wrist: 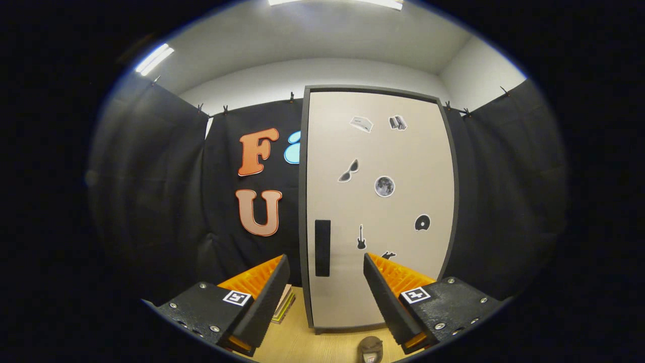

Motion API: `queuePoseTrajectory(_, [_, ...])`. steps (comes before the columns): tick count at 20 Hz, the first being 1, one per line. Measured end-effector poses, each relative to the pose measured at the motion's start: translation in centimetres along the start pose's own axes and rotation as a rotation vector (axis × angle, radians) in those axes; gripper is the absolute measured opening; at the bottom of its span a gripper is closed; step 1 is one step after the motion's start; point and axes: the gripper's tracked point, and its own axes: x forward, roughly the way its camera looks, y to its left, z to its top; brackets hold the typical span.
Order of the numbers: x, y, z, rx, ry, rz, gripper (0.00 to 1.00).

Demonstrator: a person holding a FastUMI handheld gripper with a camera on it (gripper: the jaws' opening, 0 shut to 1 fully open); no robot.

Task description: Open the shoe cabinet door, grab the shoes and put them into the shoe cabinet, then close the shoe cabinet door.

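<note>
A tall shoe cabinet [378,151] with a pale door in a dark frame stands ahead of me, its door shut flat. A dark vertical handle [322,248] sits near the door's left edge, low down, just beyond and between my fingers. Small stickers dot the door. My gripper [326,267] is open, its fingers wide apart with nothing between them, some way short of the door. A brown shoe [371,349] lies on the wooden floor below and between the fingers, near the right one, partly cut off.
Black cloth walls close in the booth to the left and right of the cabinet. A few flat things like books [283,305] lie on the wooden floor [312,345] left of the cabinet's foot, behind my left finger.
</note>
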Motion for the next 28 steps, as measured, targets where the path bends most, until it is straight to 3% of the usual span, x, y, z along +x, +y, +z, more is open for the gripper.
queuePoseTrajectory(10, [9.1, 1.1, -3.2, -0.029, 0.034, 0.040, 0.83])
queuePoseTrajectory(18, [14.3, 1.3, -5.3, -0.031, 0.050, 0.022, 0.66])
queuePoseTrajectory(23, [15.5, 1.6, -5.7, -0.062, 0.044, 0.012, 0.42])
queuePoseTrajectory(28, [15.6, 1.5, -5.8, -0.032, 0.042, 0.009, 0.37])
